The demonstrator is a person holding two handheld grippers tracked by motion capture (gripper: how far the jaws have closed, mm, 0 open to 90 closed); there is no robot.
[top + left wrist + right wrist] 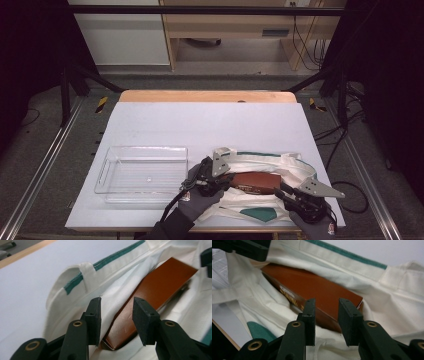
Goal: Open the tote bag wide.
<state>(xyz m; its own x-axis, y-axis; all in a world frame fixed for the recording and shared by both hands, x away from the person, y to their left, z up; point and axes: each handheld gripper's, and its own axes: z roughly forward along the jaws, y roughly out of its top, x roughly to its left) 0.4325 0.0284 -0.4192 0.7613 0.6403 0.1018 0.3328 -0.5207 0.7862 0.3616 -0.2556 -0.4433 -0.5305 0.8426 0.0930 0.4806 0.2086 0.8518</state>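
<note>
Gold lettering is running along the narrow side of the brown box (312,291) lying in the white cloth bag (402,305), as the right gripper view is showing, but it is too blurred and too far covered to read. No other writing is showing legibly.

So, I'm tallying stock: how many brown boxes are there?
1: the brown box lies in the open mouth of the white cloth bag, right of the clear tray. More may be hidden inside.
</note>
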